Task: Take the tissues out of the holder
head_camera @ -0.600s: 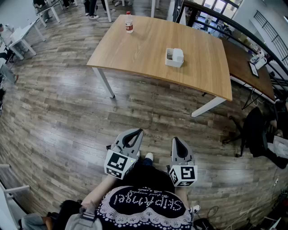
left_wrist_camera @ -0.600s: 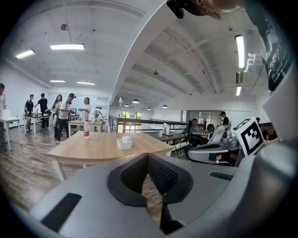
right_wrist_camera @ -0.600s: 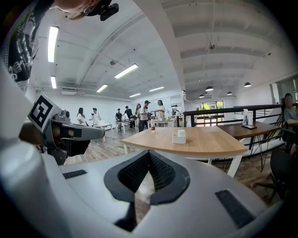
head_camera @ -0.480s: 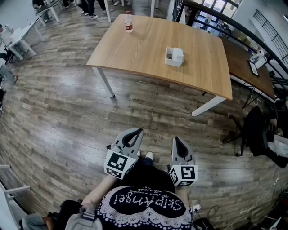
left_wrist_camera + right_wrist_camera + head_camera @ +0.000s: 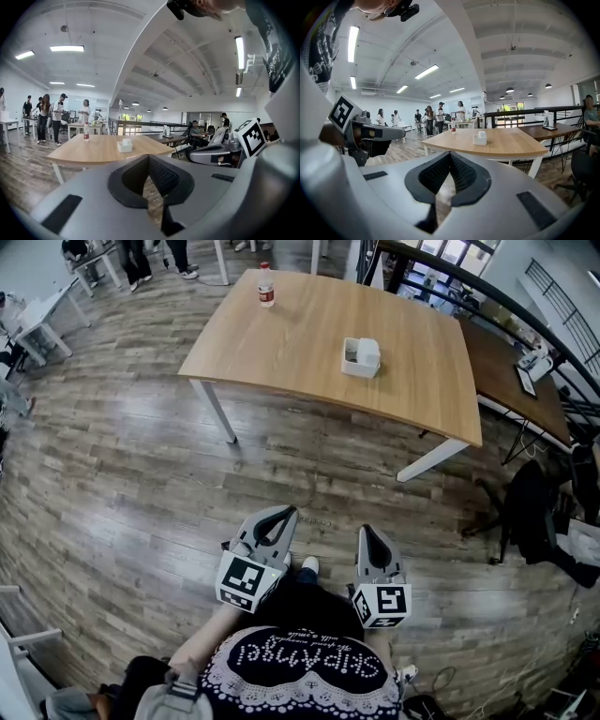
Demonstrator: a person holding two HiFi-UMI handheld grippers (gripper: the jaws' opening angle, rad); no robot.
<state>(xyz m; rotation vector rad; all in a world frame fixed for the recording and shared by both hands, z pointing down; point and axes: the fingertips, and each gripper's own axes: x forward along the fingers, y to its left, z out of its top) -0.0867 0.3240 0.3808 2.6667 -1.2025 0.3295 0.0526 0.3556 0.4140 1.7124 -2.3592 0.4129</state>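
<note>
Only the standing people [image 5: 141, 254] beyond the light wooden worktop [image 5: 300, 334] have shifted; our left claw [image 5: 279, 516] and right claw [image 5: 367, 534] hang closed and empty over the floor, well apart from the white tissue holder [image 5: 361, 356] on that worktop.

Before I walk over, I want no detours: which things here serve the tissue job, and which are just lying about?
Job: tissues, holder, table under them, left tongs and right tongs, both shut, empty.
Lying about: bottle at the table's far corner, darker desk.

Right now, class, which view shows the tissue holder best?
The head view: it looks down on the tissue holder, showing its open top. Both gripper views show it only side-on, small and distant.
</note>
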